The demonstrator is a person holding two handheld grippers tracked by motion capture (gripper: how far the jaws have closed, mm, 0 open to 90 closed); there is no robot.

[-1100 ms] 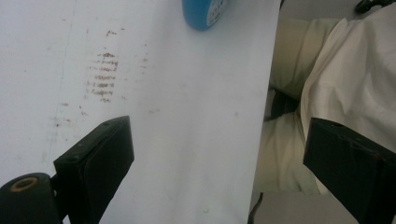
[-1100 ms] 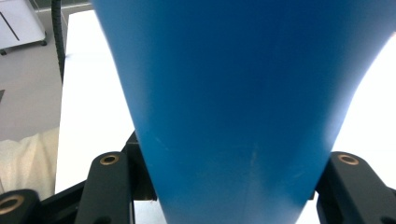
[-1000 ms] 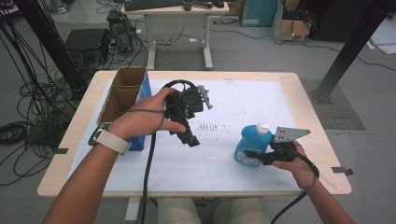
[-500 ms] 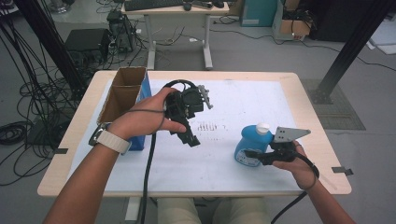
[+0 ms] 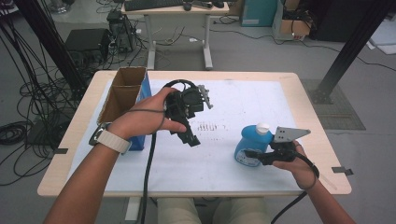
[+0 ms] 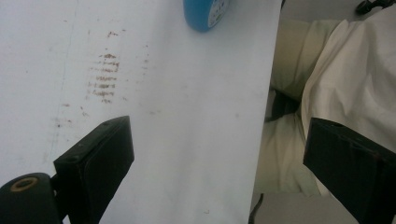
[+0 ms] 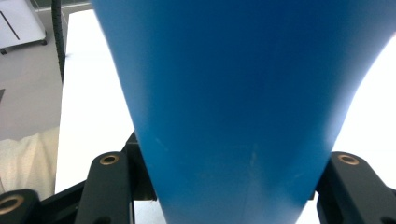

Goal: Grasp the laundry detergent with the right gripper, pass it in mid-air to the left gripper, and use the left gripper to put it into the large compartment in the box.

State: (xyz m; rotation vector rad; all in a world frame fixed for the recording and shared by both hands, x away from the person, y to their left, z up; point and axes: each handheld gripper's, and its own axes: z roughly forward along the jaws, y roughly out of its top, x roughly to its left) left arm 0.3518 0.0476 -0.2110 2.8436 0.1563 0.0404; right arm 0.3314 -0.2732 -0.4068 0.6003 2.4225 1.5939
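A blue bottle (image 5: 246, 148) with a white cap (image 5: 263, 127) stands on the right half of the white table (image 5: 243, 100). My right gripper (image 5: 251, 156) is shut on its lower body from the person's side; in the right gripper view the bottle (image 7: 233, 93) sits tight between both jaws. My left gripper (image 5: 189, 136) is held above the middle of the table, pointed down and toward the person. Its jaws stand wide apart with nothing between them. In the left gripper view, the left gripper (image 6: 215, 161) looks down at the table's near edge, with the bottle (image 6: 205, 11) at the top.
An open cardboard box (image 5: 122, 91) with a blue side stands at the table's left edge, beside the left wrist. Faint brown marks (image 5: 210, 126) stain the table's middle. The person's legs (image 6: 299, 140) lie just past the near edge. A desk (image 5: 177, 9) and cables stand behind.
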